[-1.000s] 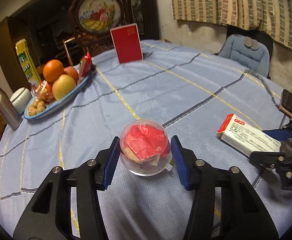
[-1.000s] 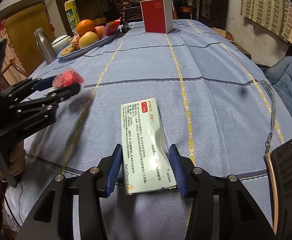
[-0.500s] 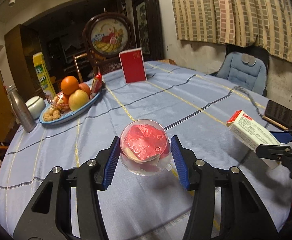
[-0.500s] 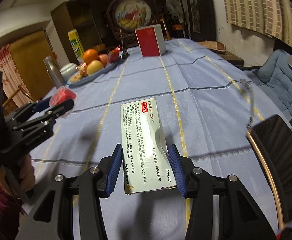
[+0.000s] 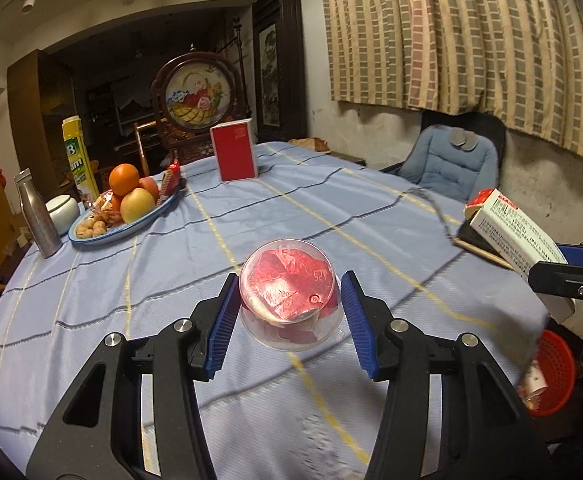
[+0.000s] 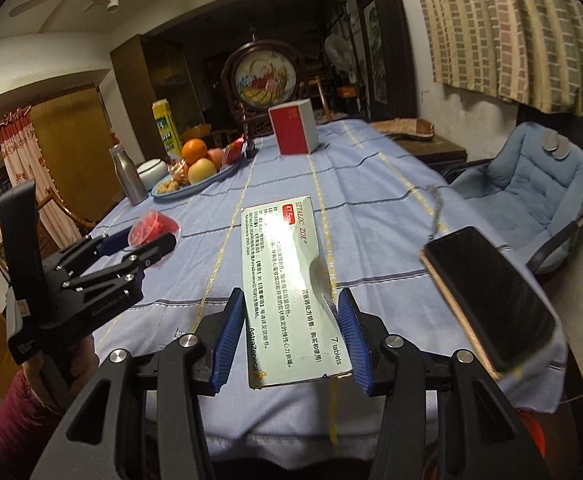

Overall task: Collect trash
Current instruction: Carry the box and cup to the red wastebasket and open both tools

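My left gripper (image 5: 289, 326) is shut on a clear plastic cup (image 5: 289, 306) stuffed with red wrapper trash, held above the near edge of the blue tablecloth (image 5: 251, 216). It also shows in the right wrist view (image 6: 153, 229). My right gripper (image 6: 291, 336) is shut on a white medicine box (image 6: 291, 280) with red and black print, held above the table's near edge. The box also shows at the right of the left wrist view (image 5: 511, 232). A red basket (image 5: 551, 376) with some trash in it sits on the floor beside the table, low right.
A black phone on a notebook (image 6: 491, 292) lies at the table's right edge. A fruit plate (image 5: 127, 208), metal bottle (image 5: 37, 220), white jar (image 5: 62, 208) and red box (image 5: 233, 155) stand at the far side. A blue padded chair (image 5: 447, 164) is on the right.
Both grippers have lifted and pulled back toward the table's near edge with the cup and the box in them. The red basket on the floor has come into view.
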Motion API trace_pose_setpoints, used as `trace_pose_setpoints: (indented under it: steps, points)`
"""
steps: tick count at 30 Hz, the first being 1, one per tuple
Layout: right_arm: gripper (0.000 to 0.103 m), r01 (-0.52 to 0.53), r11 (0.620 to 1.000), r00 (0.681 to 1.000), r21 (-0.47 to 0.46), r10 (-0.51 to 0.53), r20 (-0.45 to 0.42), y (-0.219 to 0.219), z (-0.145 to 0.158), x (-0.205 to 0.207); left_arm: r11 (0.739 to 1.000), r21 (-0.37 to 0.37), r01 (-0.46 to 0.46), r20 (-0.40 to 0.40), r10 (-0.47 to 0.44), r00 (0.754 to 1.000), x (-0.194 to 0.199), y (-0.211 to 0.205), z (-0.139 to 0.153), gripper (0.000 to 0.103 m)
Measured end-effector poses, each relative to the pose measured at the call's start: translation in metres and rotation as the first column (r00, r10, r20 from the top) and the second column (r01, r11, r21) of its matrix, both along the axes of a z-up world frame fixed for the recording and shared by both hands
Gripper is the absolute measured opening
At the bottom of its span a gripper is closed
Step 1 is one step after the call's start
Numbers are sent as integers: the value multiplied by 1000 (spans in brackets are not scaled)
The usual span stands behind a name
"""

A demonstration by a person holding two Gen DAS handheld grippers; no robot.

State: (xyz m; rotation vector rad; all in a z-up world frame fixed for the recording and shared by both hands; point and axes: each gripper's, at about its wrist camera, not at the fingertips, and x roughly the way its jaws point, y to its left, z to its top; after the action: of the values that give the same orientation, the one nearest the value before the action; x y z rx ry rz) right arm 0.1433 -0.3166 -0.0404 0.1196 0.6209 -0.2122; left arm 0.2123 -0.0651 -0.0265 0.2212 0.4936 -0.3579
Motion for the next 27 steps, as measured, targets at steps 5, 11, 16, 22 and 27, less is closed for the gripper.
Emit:
trace_pose_setpoints:
  steps: [5, 11, 16, 22, 27]
  points:
    - [48, 24, 999, 999, -22, -23, 36, -3, 12, -36, 999, -33, 28, 15, -28, 1000, -25, -14, 9, 51]
    - [48, 68, 997, 994, -39, -65, 85, -11, 26, -83, 997, -44, 66, 46, -64, 997, -56, -33, 21, 51]
    - [48, 112, 992, 988, -55, -105, 118, -18, 34, -123, 993, -50, 110, 73, -106, 992, -82, -53, 31, 51]
    - [48, 175, 982, 976, -72, -163, 148, -28, 38, -171, 982, -54, 181, 94, -175, 980, -111, -82, 39, 51]
    - [48, 234, 968, 964, -85, -220, 148, -43, 34, -205, 967, -52, 248, 88, -243, 966, -128, -109, 37, 51]
